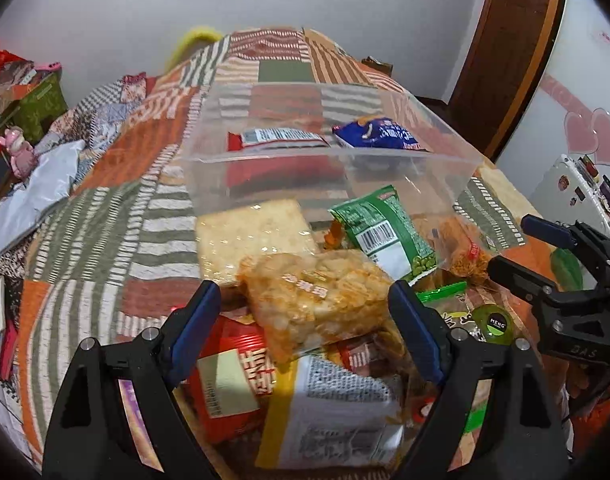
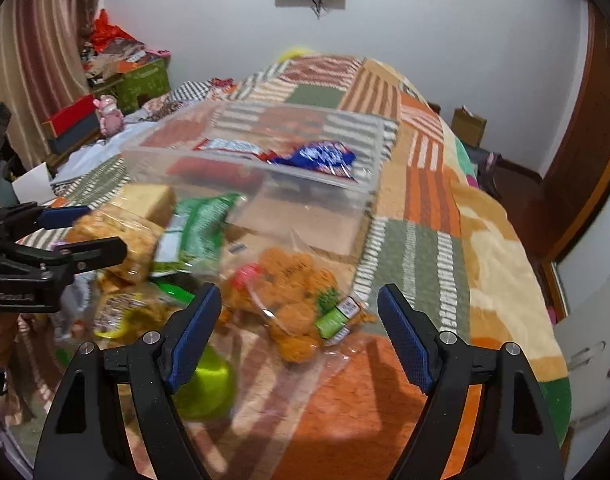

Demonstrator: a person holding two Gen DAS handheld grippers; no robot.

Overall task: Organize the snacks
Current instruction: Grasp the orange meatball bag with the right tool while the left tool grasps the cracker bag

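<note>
Left wrist view, left to right. Your left gripper (image 1: 301,312) has its jaws spread wide, pads clear of everything. Between and just past the fingertips lies a clear pack of golden rice crackers (image 1: 317,300), resting on top of the snack pile. Under it: a red packet (image 1: 229,376) at left and a white-and-yellow packet (image 1: 337,412) at centre. Behind the crackers lies a pale square cake in clear wrap (image 1: 253,232); right of that, a green pea packet (image 1: 385,232).

Beyond the pile stands the clear plastic bin (image 1: 325,156) on the patchwork blanket (image 1: 105,208). Inside it lie a red packet with a barcode (image 1: 277,138) at left and a blue packet (image 1: 381,132) at right, side by side.

Right wrist view. Your right gripper (image 2: 299,328) is also spread wide, holding nothing. A clear bag of orange fried pieces (image 2: 293,288) lies on the blanket between and just ahead of its fingertips, no contact visible. A lime-green round item (image 2: 205,388) sits beside the left finger; blur hides what it is.
</note>
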